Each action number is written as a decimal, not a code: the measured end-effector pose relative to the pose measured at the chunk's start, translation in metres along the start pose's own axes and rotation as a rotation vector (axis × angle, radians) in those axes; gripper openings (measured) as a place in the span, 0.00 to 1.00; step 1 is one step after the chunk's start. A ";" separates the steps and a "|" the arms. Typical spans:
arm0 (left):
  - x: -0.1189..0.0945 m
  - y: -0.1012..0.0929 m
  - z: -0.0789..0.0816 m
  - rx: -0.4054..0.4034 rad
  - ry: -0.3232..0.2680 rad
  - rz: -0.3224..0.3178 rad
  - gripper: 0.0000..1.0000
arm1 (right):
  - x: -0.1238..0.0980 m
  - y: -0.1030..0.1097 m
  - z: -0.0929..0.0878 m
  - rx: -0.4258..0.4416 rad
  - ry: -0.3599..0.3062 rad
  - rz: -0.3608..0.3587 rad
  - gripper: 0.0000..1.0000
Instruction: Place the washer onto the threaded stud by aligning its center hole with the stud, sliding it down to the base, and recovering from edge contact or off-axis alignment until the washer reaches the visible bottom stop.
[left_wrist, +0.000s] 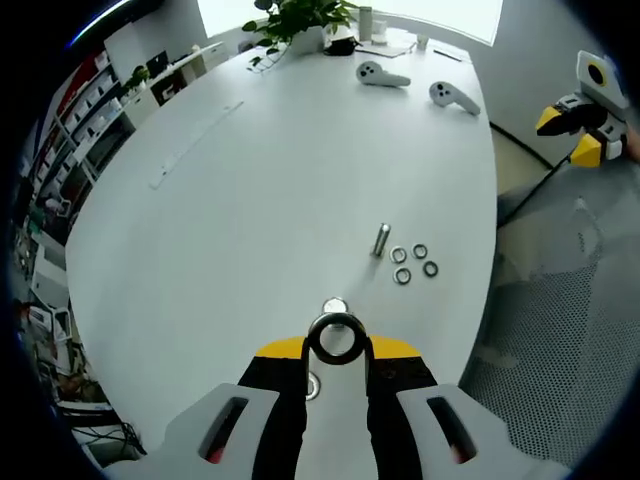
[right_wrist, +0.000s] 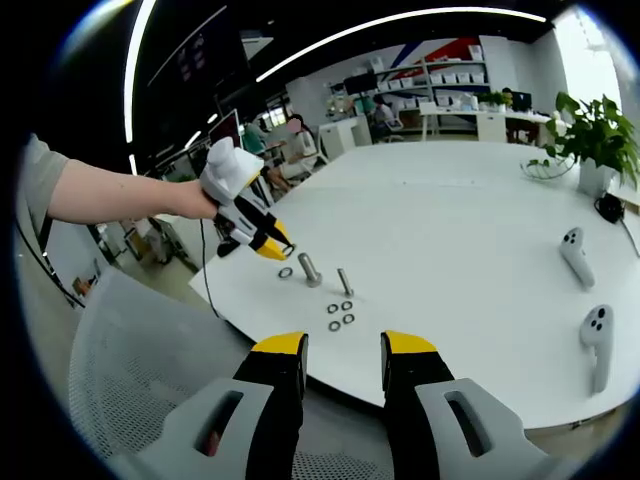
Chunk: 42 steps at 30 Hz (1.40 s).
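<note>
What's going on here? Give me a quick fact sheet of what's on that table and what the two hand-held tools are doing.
Surface: white table
Left tool: shut on a washer, held upright above the table
Right tool: open, holding nothing, back from the table edge
Stud: upright, bare, beyond the held washer
Spare washers: four lying flat beside the stud
Near left tool: short metal cylinder and one flat washer
Far end: two white VR controllers, potted plant
</note>
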<state>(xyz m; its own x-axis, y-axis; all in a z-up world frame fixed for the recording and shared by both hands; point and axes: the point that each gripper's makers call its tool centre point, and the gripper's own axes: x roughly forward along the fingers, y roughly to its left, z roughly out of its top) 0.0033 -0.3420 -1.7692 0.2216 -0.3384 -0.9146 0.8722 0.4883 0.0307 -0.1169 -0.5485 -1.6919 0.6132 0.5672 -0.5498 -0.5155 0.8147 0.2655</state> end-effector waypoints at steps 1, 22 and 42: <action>0.002 0.003 0.001 -0.010 -0.001 -0.003 0.19 | 0.000 0.000 0.000 0.001 -0.001 -0.001 0.31; 0.018 0.001 0.008 -0.009 0.036 -0.039 0.19 | -0.001 -0.002 0.002 0.015 -0.019 -0.007 0.31; 0.050 0.000 -0.005 0.037 0.060 -0.030 0.19 | -0.001 -0.005 0.003 0.031 -0.024 -0.020 0.30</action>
<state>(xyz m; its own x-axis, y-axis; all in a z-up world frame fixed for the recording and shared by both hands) 0.0120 -0.3553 -1.8164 0.1697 -0.3025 -0.9379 0.8936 0.4484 0.0171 -0.1135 -0.5531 -1.6901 0.6376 0.5534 -0.5359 -0.4847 0.8289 0.2794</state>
